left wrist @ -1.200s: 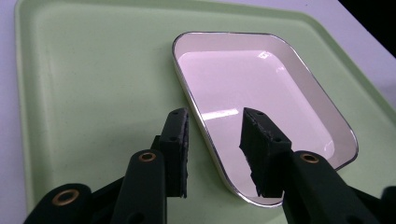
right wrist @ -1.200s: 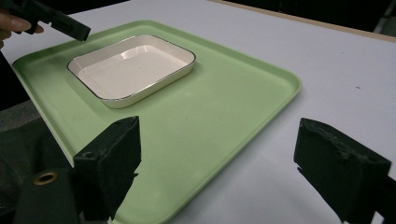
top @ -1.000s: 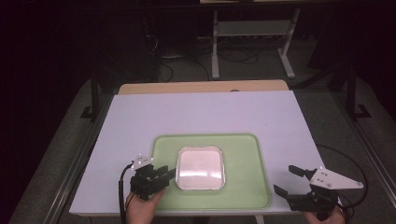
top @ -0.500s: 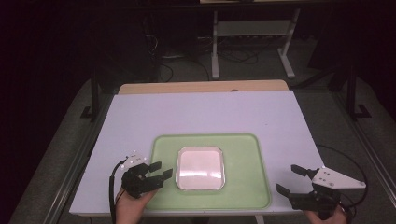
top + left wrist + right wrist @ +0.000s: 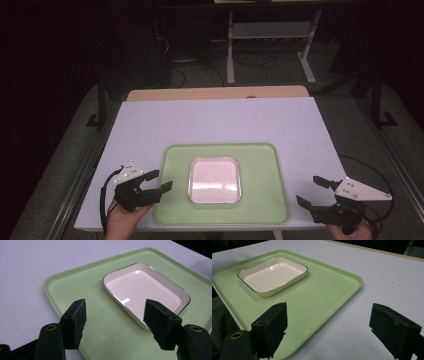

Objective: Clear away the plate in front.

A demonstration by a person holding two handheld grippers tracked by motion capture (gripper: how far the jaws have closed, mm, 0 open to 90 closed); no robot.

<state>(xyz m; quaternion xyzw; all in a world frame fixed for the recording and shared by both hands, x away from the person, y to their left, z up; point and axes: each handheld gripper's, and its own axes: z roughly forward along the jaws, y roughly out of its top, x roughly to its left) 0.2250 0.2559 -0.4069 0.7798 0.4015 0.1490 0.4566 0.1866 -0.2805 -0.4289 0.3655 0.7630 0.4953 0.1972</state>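
Note:
A light green tray (image 5: 260, 165) lies on the near half of the white tabletop, and a shallow white dish (image 5: 214, 180) with a thin dark rim rests at its middle. My left gripper (image 5: 161, 180) hovers open at the tray's left edge, jaws pointing right toward the dish. In the left gripper view the open left gripper (image 5: 116, 308) frames the tray (image 5: 75, 287) and the dish (image 5: 145, 290), with nothing held. My right gripper (image 5: 308, 190) is open just off the tray's near right corner. The right gripper view has the right gripper (image 5: 332, 315) spread wide over the tray (image 5: 324, 290), the dish (image 5: 272, 275) farther off.
The white tabletop (image 5: 220, 120) stretches bare beyond the tray to a wooden strip (image 5: 215, 93) at its far edge. Past the table, a metal rack (image 5: 270, 35) and cables stand on a dark floor. The table's front edge runs just below both grippers.
My left gripper has slid a little to the left, from over the tray toward its left edge, staying open. The right gripper has hardly moved.

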